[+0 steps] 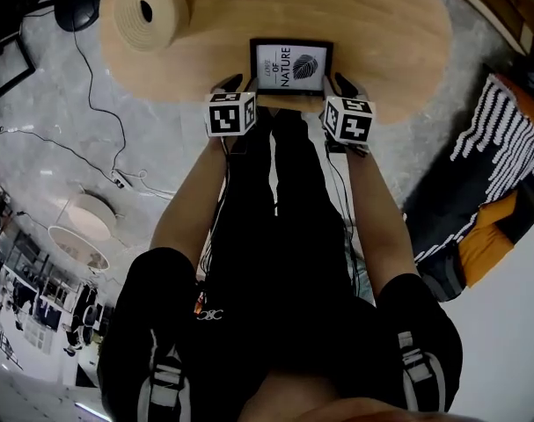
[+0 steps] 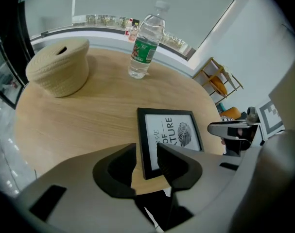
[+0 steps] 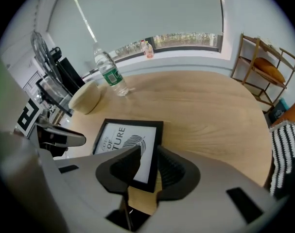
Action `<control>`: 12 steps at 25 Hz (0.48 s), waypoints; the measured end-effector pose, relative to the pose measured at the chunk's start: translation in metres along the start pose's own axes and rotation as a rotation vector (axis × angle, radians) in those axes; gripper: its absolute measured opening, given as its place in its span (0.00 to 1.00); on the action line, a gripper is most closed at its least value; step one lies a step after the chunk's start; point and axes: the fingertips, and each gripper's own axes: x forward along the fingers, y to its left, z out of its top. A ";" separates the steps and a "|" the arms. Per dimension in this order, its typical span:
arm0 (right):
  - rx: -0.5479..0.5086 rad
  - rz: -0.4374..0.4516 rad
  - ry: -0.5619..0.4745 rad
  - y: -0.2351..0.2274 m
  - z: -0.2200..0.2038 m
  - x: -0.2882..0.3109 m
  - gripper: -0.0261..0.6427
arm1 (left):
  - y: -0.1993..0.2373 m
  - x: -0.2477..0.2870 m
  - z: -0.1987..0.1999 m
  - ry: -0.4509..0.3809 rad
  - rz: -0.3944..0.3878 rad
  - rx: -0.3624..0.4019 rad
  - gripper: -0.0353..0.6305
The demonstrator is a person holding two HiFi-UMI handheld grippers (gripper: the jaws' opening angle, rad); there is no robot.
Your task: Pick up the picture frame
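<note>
A black picture frame (image 1: 291, 66) with a leaf print lies flat on the round wooden table (image 1: 398, 33), close to its near edge. My left gripper (image 1: 229, 84) hovers at the frame's left side and my right gripper (image 1: 346, 84) at its right side. In the left gripper view the frame's (image 2: 169, 135) left edge runs into the gap of the left gripper (image 2: 146, 152), jaws apart, pads off it. In the right gripper view the frame's (image 3: 125, 140) right edge shows between the spread jaws of the right gripper (image 3: 148, 154), also untouched.
A woven rope basket (image 1: 148, 11) stands at the table's far left and a plastic water bottle (image 2: 146, 42) behind the frame. A striped cushion (image 1: 504, 139) is on the right, cables (image 1: 91, 104) cross the floor on the left, and a wooden shelf (image 3: 264, 67) stands beyond the table.
</note>
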 end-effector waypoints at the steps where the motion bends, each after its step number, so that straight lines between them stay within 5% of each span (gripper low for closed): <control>1: 0.004 -0.008 0.006 -0.003 -0.002 0.007 0.22 | 0.003 0.007 0.000 0.002 -0.004 0.002 0.27; 12: 0.051 -0.063 0.060 -0.015 -0.014 0.052 0.18 | 0.011 0.053 0.004 0.011 -0.020 -0.034 0.21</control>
